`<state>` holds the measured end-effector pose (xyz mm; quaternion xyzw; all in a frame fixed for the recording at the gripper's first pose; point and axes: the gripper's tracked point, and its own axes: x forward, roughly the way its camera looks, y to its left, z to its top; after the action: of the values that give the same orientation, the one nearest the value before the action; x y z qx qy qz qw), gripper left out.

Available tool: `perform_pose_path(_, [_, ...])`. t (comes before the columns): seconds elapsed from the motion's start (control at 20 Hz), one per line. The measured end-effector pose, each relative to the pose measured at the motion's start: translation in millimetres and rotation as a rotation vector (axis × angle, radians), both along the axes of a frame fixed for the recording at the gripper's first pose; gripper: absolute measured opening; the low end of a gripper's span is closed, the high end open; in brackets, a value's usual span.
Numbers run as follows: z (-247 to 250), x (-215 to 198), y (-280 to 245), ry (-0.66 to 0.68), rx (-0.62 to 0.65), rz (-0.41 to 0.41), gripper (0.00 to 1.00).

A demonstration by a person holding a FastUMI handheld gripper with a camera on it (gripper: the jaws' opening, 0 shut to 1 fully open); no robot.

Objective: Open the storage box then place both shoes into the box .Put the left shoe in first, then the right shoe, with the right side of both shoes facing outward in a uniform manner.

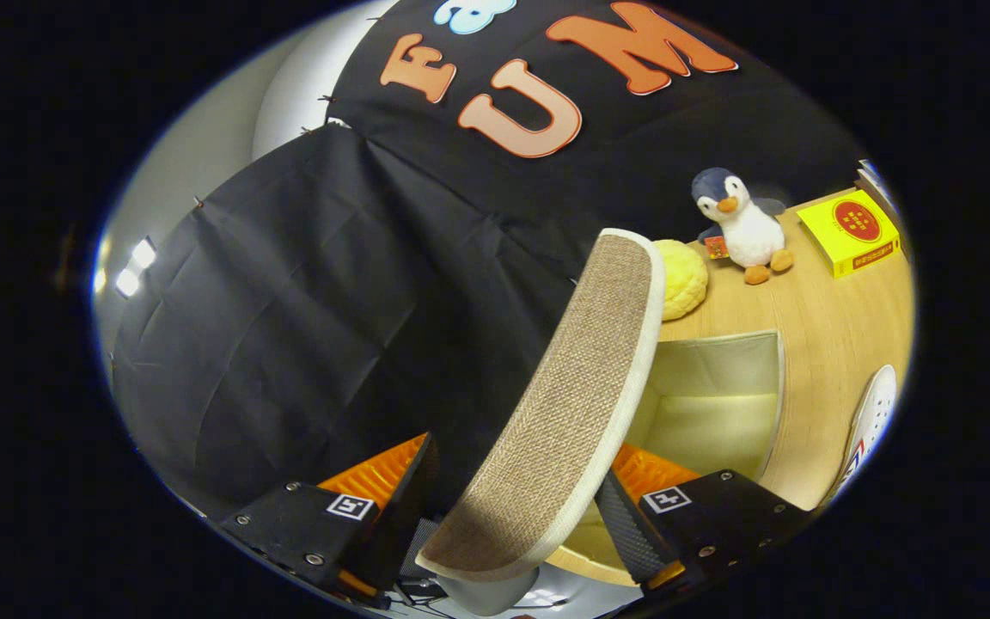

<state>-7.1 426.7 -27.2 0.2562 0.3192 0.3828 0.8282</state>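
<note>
The gripper point(512, 507) stands with its fingers spread around the raised lid point(572, 395) of the storage box point(710, 404), the lid's long axis running away beyond them, a white shoe point(871, 421) at the table's point(830, 327) edge.

We see the gripper point(512, 516) with its fingers wide apart around the raised lid point(577, 404) of the storage box point(710, 404) — whether they press it is unclear. At right lies a white shoe point(871, 421).
</note>
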Motion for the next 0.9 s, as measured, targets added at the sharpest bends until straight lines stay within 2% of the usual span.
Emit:
perform_pose_path(0.1, [15,-8,20,0.017,0.065,0.033,0.98])
perform_pose_path(0.2, [42,-19,42,-0.025,0.126,0.079,0.97])
perform_pose_path(0.35, [65,-58,80,-0.057,0.183,0.265,0.98])
perform_pose_path(0.4, [62,-63,87,-0.062,0.162,0.289,0.98])
perform_pose_path(0.55, [46,-56,80,-0.089,0.086,0.253,0.98])
perform_pose_path(0.7, [41,-40,80,-0.049,0.102,0.207,0.97])
perform_pose_path(0.8, [44,-35,72,-0.068,0.093,0.178,0.98])
perform_pose_path(0.9, [34,-13,43,-0.136,0.019,0.085,0.98])
